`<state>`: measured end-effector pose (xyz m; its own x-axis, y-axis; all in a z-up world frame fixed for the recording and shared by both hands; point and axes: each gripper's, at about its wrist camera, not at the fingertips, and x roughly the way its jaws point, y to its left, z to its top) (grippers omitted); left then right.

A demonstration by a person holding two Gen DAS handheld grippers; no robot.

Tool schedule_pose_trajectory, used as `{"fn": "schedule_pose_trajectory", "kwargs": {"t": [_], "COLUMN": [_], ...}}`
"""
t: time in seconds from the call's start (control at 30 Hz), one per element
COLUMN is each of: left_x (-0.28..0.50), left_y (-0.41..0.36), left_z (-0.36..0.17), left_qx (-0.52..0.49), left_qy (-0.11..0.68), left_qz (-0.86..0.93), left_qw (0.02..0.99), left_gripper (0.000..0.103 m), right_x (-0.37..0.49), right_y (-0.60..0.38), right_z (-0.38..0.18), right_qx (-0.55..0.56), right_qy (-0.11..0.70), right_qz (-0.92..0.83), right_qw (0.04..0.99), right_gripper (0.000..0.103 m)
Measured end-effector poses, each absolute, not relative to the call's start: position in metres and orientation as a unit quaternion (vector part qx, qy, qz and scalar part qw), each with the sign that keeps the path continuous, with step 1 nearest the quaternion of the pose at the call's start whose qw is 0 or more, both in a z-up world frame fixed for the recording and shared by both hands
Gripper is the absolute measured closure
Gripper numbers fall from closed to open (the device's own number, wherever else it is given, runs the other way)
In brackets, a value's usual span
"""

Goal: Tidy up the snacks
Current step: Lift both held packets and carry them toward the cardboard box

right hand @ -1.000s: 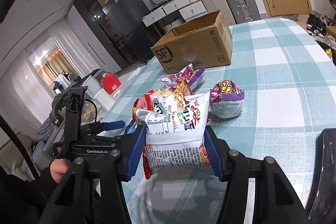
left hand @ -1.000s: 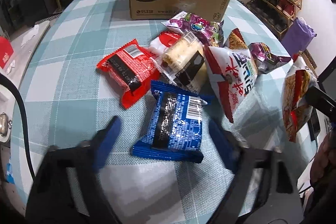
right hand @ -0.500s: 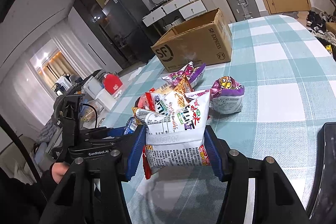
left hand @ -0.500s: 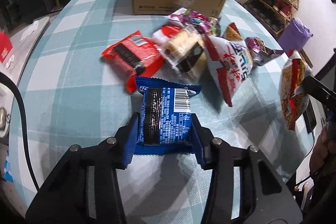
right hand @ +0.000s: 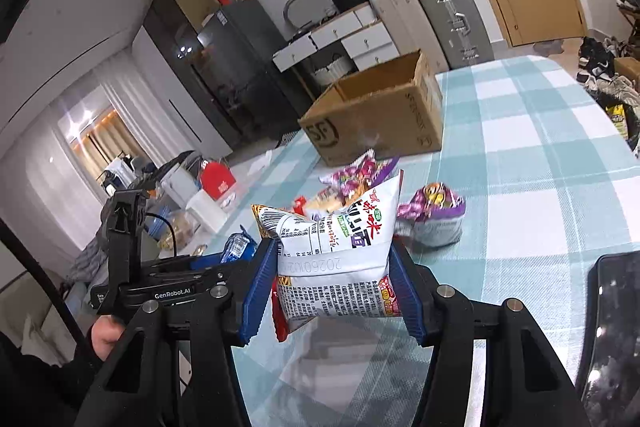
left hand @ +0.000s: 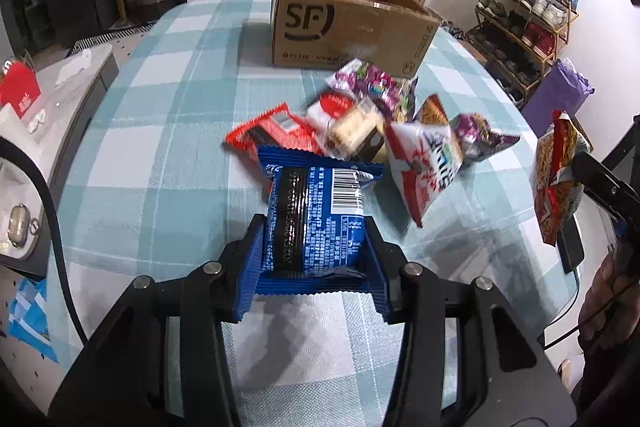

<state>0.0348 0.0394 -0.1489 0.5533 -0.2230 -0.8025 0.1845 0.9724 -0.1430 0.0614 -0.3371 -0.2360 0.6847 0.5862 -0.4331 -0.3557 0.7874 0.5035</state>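
The left gripper (left hand: pixel 314 263) is clamped on a blue snack packet (left hand: pixel 316 215), its ribbed blue pads (left hand: pixel 252 267) pressing the packet's two sides near the lower crimped edge; its jaws have just been closing, with that packet between them. The packet stands up out of the jaws, barcode side facing the camera, and is lifted clear of the checked tablecloth (left hand: pixel 160 147). Just beyond its top edge lies a red packet (left hand: pixel 272 135), and past that a loose heap: a clear-wrapped pastry (left hand: pixel 354 129), a white and red pouch (left hand: pixel 424 167) to the right, and purple sweet bags (left hand: pixel 376 83) further ahead. Straight ahead of the jaws, at the far end of the table, sits an open cardboard box (left hand: pixel 340 27), apart from the heap. Far to the right of the left tool, the right gripper (right hand: pixel 332 287) grips a white noodle snack bag (right hand: pixel 336 255) by its sides, the bag bulging above the pads and held off the table. In the right wrist view a small purple bag (right hand: pixel 434 215) lies just ahead and right of the held bag, the cardboard box (right hand: pixel 380 115) well beyond it, and the left tool with the person's hand (right hand: pixel 104 335) to the left.
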Motion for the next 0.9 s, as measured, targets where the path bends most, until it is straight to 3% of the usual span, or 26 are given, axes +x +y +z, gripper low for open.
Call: {"fn": "schedule_pose_trajectory", "kwargs": {"t": [0.4, 0.9], "left_x": [0.057, 0.133], "left_y": [0.026, 0.023], "left_z": [-0.075, 0.023], "left_qx": [0.001, -0.015], "left_qy": [0.391, 0.335], "left_qz": [-0.143, -0.139], "left_qw": [0.909, 0.932], "left_gripper": [0.06, 0.06], "right_x": [0.073, 0.132], "right_y": [-0.34, -0.323], "right_z": [-0.177, -0.061], "right_qx": [0.184, 0.186], "right_qy": [0.253, 0.185], "right_qz": [0.278, 0.325], "right_qw": [0.908, 0.909], "right_gripper": [0.046, 0.046]}}
